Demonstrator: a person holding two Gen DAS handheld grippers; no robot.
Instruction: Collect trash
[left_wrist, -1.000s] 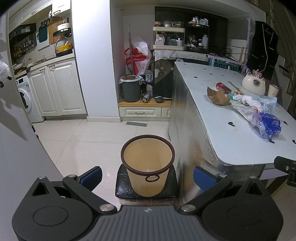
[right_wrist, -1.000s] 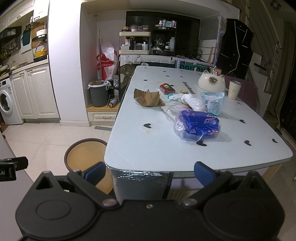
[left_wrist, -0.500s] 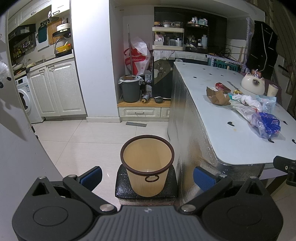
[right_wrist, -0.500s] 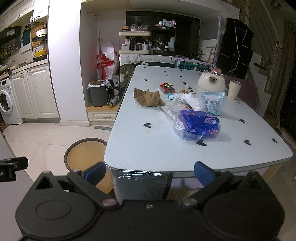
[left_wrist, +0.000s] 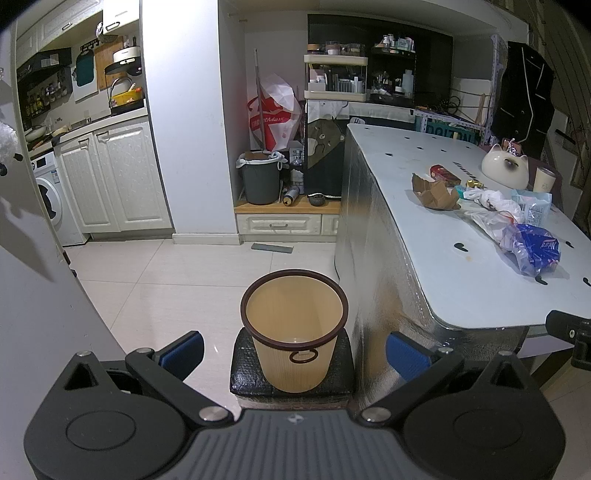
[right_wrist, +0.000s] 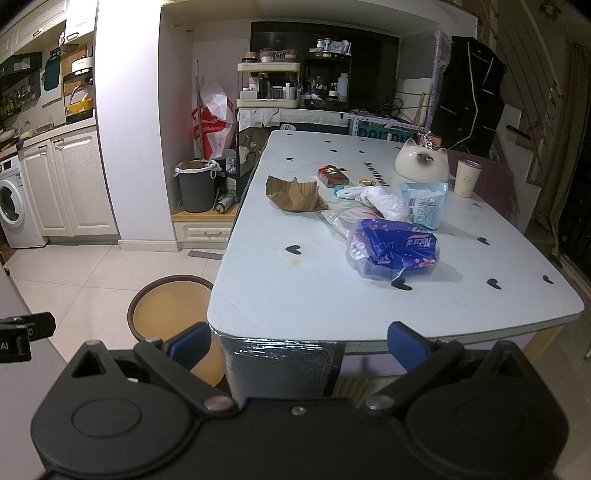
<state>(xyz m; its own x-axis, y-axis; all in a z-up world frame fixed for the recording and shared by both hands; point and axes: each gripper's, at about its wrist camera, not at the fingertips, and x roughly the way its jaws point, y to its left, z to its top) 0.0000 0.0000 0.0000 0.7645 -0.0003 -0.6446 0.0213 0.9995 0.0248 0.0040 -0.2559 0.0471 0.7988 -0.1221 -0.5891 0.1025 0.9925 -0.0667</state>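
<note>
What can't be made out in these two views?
- Bin floor: left wrist view shows only a pale patch; the rest is hidden by its wall. Right wrist view: table corner and right tool cover it.
- Red packet print: too small.
- Blue pack contents: blurred by its plastic wrap.

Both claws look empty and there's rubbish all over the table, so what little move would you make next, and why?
Probably reach the right claw forward over the table toward the blue plastic package. It is the nearest piece of trash, both claws are open and hold nothing, and the tan bin waits empty beside the table's corner, under the left claw.
</note>
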